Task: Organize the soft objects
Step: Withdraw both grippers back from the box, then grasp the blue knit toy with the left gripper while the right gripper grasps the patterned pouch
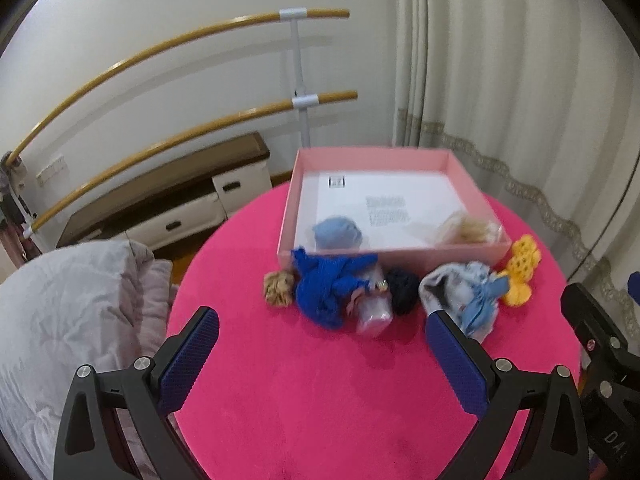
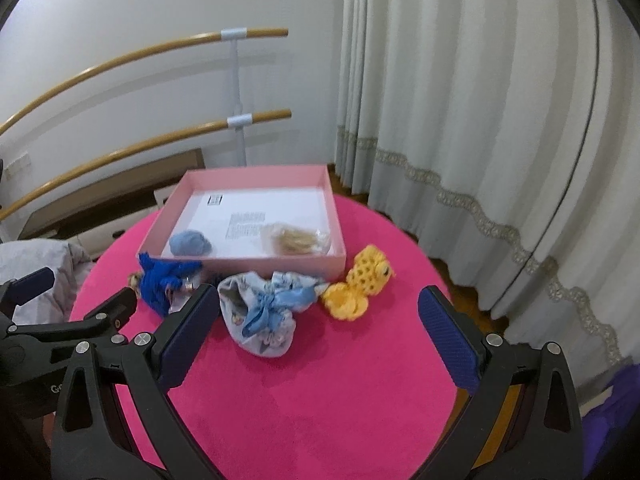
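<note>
A pink box [image 1: 440, 256] [image 2: 280, 266] stands at the back of the table. Inside it lie a light blue soft ball [image 1: 336, 232] [image 2: 190, 243] and a beige bagged bundle [image 1: 468, 228] [image 2: 298, 240]. Along its front wall lie a doll in blue knit [image 1: 328, 288] [image 2: 164, 280], a black soft item [image 1: 404, 290], a pale drawstring pouch with a blue ribbon [image 1: 468, 296] [image 2: 264, 316] and a yellow crochet toy [image 1: 518, 270] [image 2: 360, 284]. My left gripper [image 1: 322, 316] [image 2: 86, 286] is open just short of the doll. My right gripper [image 2: 319, 294] is open, with the pouch between its fingers' line.
The round table wears a hot pink cloth [image 1: 320, 400] [image 2: 320, 400]. A grey duvet [image 1: 60, 300] lies left of it. Wooden barre rails [image 1: 160, 144] and a low cabinet [image 1: 172, 208] line the wall behind. Curtains [image 2: 480, 120] hang on the right.
</note>
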The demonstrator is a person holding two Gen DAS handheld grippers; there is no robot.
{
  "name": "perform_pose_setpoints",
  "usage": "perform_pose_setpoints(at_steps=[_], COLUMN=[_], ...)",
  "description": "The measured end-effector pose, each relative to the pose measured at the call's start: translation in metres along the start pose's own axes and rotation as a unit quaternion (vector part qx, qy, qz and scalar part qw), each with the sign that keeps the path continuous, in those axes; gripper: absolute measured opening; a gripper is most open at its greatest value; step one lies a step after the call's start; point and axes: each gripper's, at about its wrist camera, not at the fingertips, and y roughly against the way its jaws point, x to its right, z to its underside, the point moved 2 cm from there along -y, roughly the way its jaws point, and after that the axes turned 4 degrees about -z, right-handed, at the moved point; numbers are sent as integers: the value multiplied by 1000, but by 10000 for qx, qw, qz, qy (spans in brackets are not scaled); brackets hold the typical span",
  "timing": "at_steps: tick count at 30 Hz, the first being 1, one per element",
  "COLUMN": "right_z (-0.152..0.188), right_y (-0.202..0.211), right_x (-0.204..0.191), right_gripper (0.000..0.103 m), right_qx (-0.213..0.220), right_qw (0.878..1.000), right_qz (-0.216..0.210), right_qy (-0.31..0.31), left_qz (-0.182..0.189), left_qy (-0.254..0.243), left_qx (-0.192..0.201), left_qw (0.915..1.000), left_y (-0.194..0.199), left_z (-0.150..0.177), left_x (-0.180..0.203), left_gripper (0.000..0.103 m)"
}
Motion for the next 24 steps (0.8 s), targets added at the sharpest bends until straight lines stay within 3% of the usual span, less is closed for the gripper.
perform_pose_setpoints(at_steps=[7,24], right_z=[14,33], right_y=[-30,-119], right_x=[-9,-39], right_gripper=[100,100], right_qx=[-507,-1618], right_qw=[9986,9862], right_qz=[-100,0], right_qy=[53,349], left_qz=[19,-246], left_qy=[-8,137], left_qx=[-459,-929], left_qw=[9989,9953], left_y=[-44,-125], left_z=[9,13], left_x=[-8,-37], left_gripper=[103,103])
